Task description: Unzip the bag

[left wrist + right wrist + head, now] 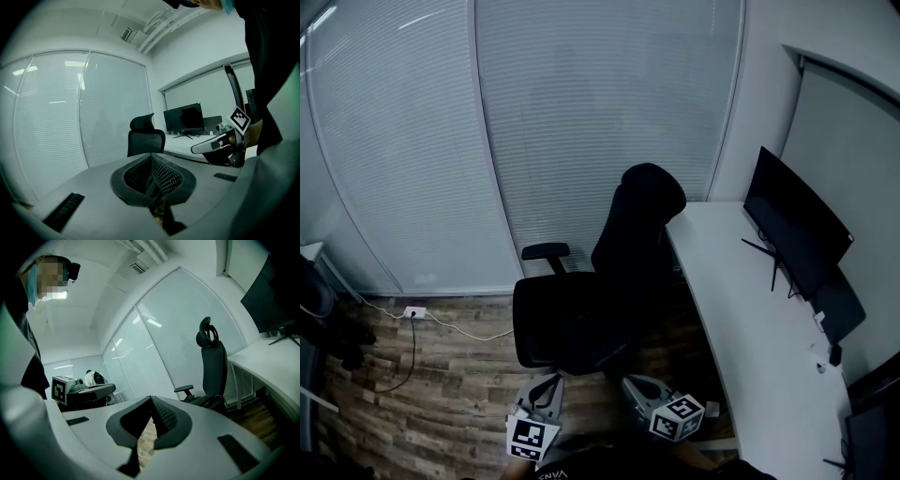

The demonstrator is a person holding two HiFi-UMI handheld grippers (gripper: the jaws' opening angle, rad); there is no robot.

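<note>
My left gripper (pixel 151 155) and right gripper (pixel 151 398) are both closed and empty, low before the chair (pixel 581 319). Whether the dark shape (pixel 323 323) far left is the bag, I cannot tell.

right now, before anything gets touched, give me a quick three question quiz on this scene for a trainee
1. True or false: the left gripper holds a zipper pull.
2. What stands on the white desk? A) monitor B) kettle C) open bag
3. Name the furniture just beyond the right gripper in the head view.
Key: 1 false, its jaws are shut on nothing; 2 A; 3 the black office chair.
</note>
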